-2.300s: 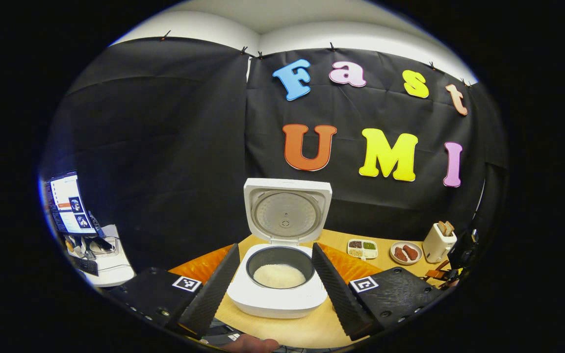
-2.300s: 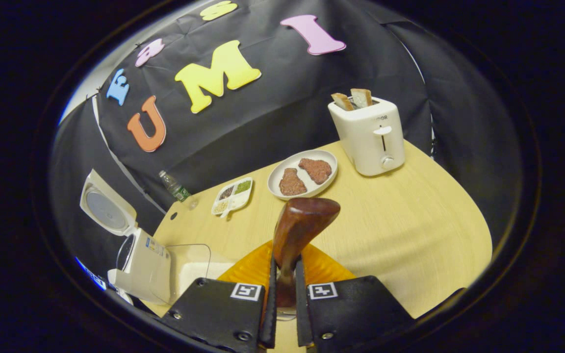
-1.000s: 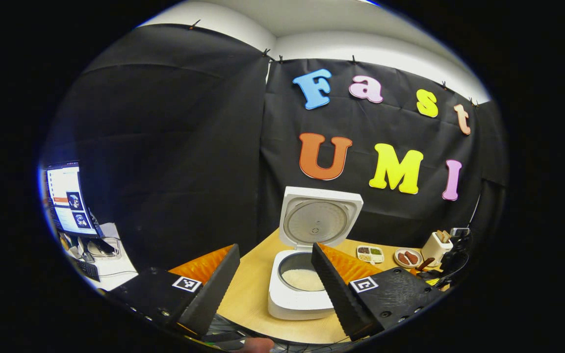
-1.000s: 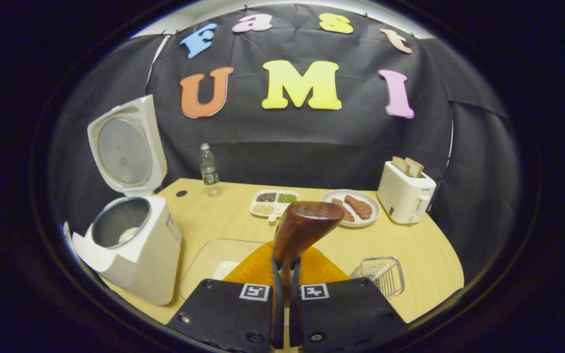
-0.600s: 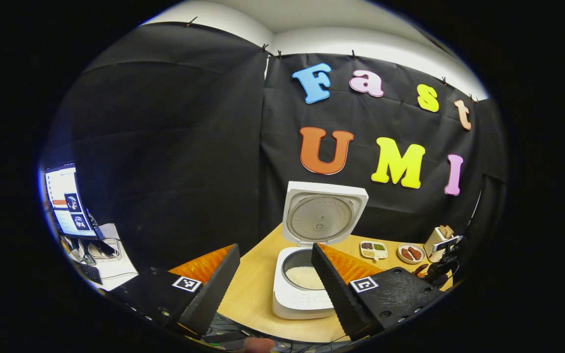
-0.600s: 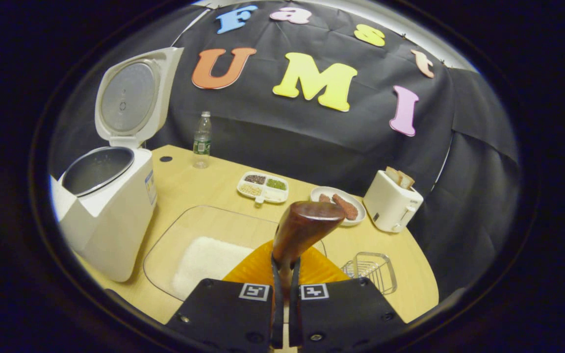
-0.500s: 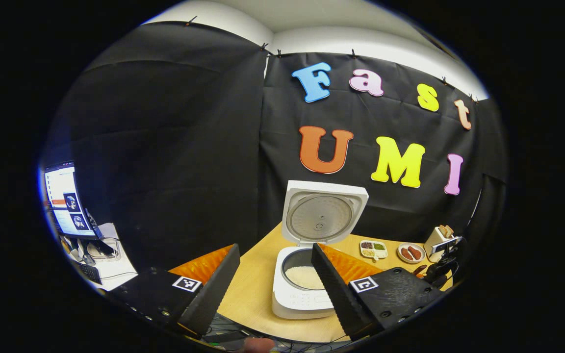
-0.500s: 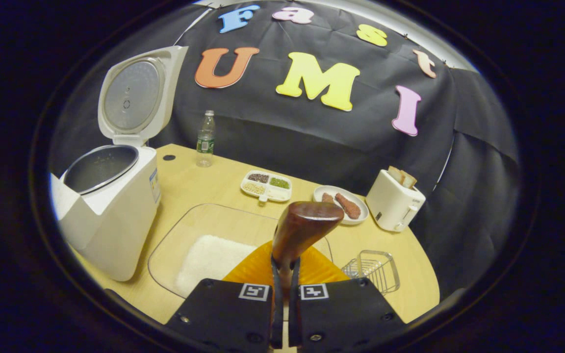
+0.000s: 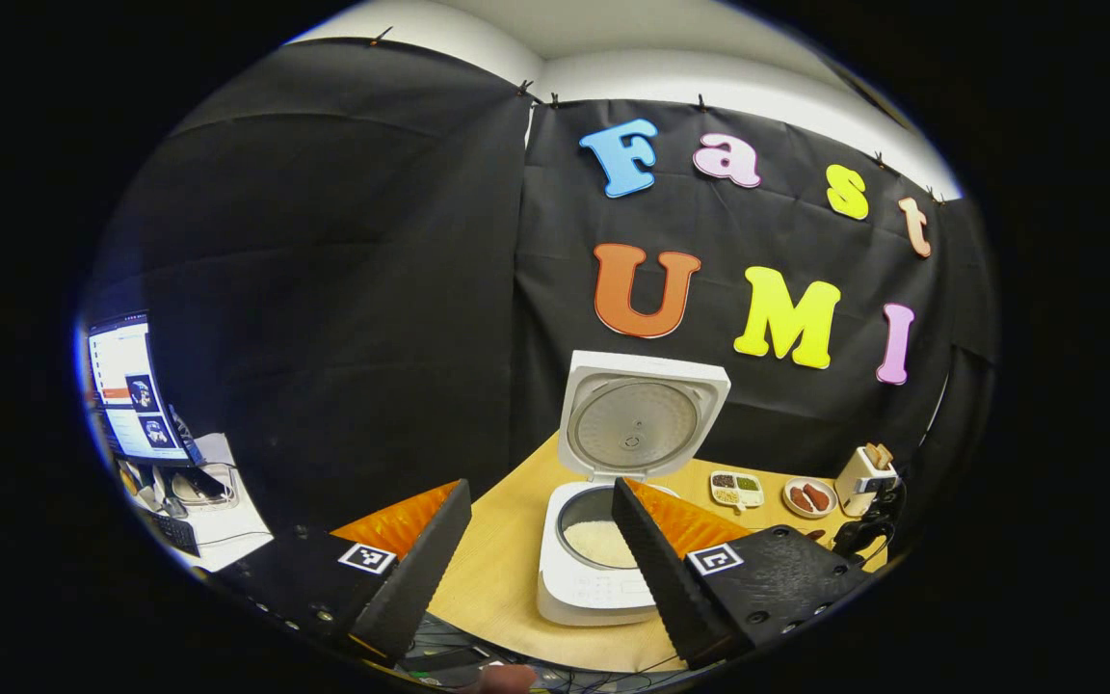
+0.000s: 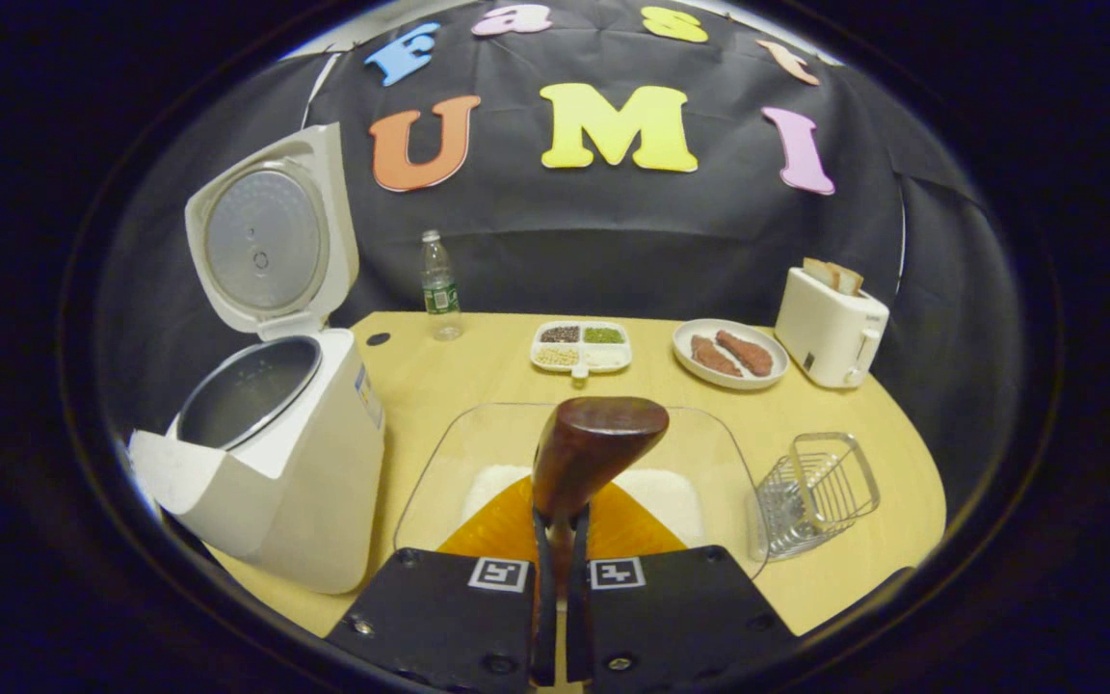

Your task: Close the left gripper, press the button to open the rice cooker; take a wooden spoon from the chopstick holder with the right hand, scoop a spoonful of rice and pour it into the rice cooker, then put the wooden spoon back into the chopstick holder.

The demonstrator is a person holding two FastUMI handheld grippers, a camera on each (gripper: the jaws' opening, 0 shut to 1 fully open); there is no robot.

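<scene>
Here, right gripper [image 10: 558,540] clamped on wooden spoon [image 10: 586,451], left gripper [image 9: 541,525] wide, rice cooker [image 10: 271,453] label unreadable.

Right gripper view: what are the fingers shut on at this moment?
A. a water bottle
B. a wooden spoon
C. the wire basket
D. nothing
B: the right gripper has both fingers pressed on the handle of the wooden spoon, whose bowl rises over the glass dish of rice.
</scene>
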